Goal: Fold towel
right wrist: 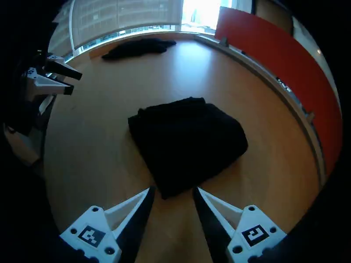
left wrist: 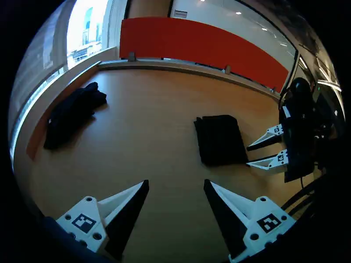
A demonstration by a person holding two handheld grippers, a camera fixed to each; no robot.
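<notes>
On the wooden desk (left wrist: 145,131), left gripper view: left tongs (left wrist: 176,184) spread wide, nothing between them, well short of the towel (left wrist: 220,139). The towel lies as a compact dark rectangle, centre-right. Right tongs (left wrist: 248,156) sit at its right edge, fingers parted. A second dark cloth heap (left wrist: 72,114) lies far off toward the window. Right gripper view: right tongs (right wrist: 173,189) spread, near corner of the towel (right wrist: 188,140) just at the gap, not pinched. Left tongs (right wrist: 73,83) well apart, upper left. Judgement: folds look mostly made; a last halving may remain. That would call for the right tongs to close on the near corner, lift and carry it across, with the left tongs steadying the far edge.
</notes>
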